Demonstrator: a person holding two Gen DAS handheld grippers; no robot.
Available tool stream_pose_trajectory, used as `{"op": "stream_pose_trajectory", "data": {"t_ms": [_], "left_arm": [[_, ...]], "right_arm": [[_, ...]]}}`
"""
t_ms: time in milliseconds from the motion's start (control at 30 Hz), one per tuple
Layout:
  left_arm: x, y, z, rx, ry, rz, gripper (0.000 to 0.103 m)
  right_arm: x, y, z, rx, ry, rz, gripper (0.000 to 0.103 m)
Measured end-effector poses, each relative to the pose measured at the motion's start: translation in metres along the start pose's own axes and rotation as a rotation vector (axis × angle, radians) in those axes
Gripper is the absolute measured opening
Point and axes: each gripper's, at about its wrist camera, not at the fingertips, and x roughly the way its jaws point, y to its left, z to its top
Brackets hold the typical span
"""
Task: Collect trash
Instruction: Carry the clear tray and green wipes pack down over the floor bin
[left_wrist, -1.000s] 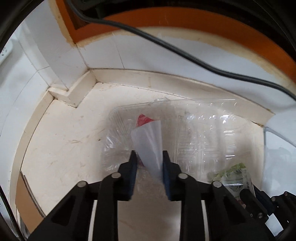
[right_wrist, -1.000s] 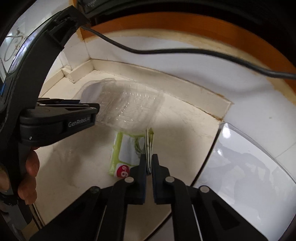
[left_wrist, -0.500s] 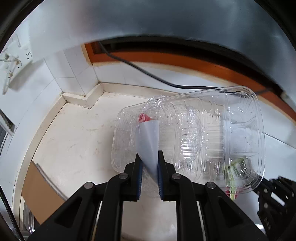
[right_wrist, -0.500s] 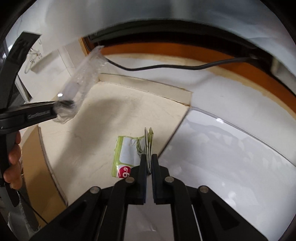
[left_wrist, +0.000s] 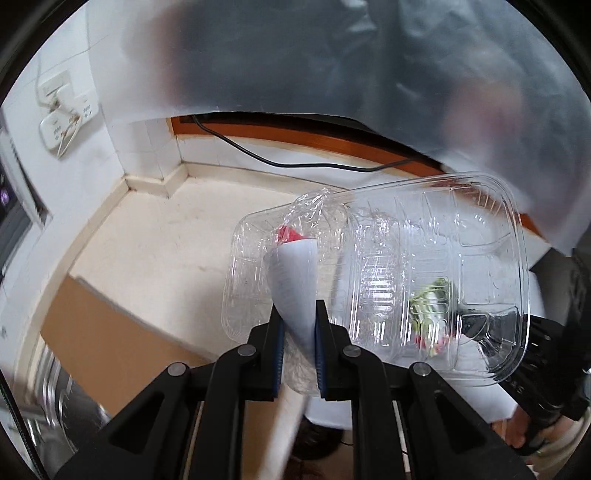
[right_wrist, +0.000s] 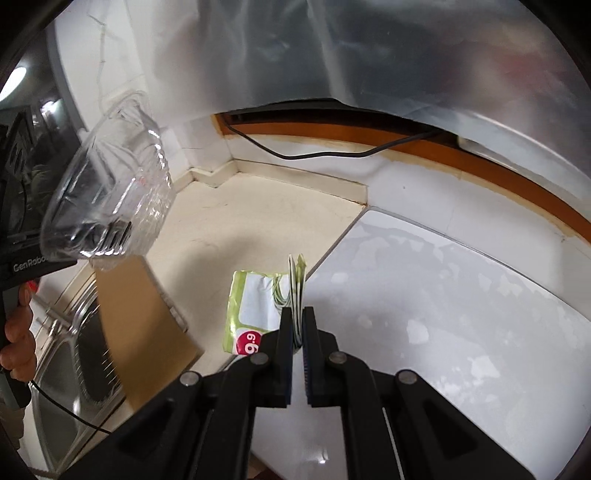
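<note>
A: Left wrist view?
B: left gripper is closed on the crumpled end of a clear plastic clamshell container. A white paper label with a red patch sits right between the fingers. The container is held up in the air above the cream countertop, its open tray fanning out to the right.
A: Anything behind it?
B: Seen through the plastic: a green-and-white wrapper, distorted. A black cable runs along the white wall under an orange-brown strip. Wall sockets upper left. Grey translucent sheet across the top, blurred.

A: Right wrist view?
B: right gripper is nearly closed, pinching the folded edge of the green-and-white wrapper; a red "9.9" sticker shows on it. The wrapper hangs off the fingers over the countertop edge, beside a glossy white panel.
A: Container visible there?
B: Yes, the clamshell is at far left, raised and tilted, held by the other gripper. A metal sink is lower left, with a cardboard-brown board next to it.
</note>
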Motion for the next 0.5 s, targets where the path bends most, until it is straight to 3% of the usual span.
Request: {"op": "stream_pose_trajectory", "data": {"t_ms": [233, 500], "left_arm": [[-0.052, -0.032, -0.048, -0.061, -0.039, 0.015, 0.012], [-0.079, -0.074, -0.116, -0.135, -0.040, 0.046, 0.012]], "right_arm": [[-0.056, 0.002, -0.026, -0.063, -0.033, 0.079, 0.004], [-0.100, -0.004, -0.069, -0.136, -0.023, 0.152, 0.004]]}}
